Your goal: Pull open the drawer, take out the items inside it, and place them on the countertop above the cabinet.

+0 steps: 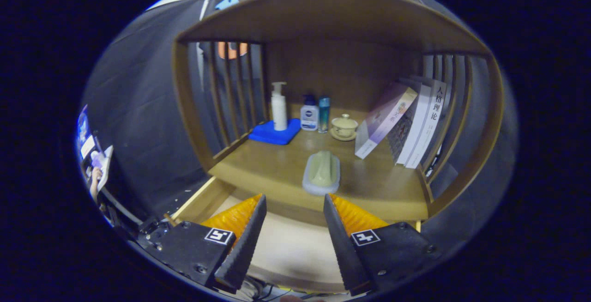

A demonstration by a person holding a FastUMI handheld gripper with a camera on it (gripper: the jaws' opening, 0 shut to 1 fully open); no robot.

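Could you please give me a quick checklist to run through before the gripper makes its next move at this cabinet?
1. Drawer pulled open: ok, it juts out below the countertop.
2. Gripper free: ok, fingers spread with nothing between them.
3. Item set on the countertop: ok, the soap dish lies just ahead of the fingers, near the front edge.
4. Drawer emptied: cannot tell, the fingers hide part of its pale floor.
5. Room for more items: ok, bare wood lies between the soap dish and the blue cloth.
6. Books stable: cannot tell, they lean beside the lidded cup.
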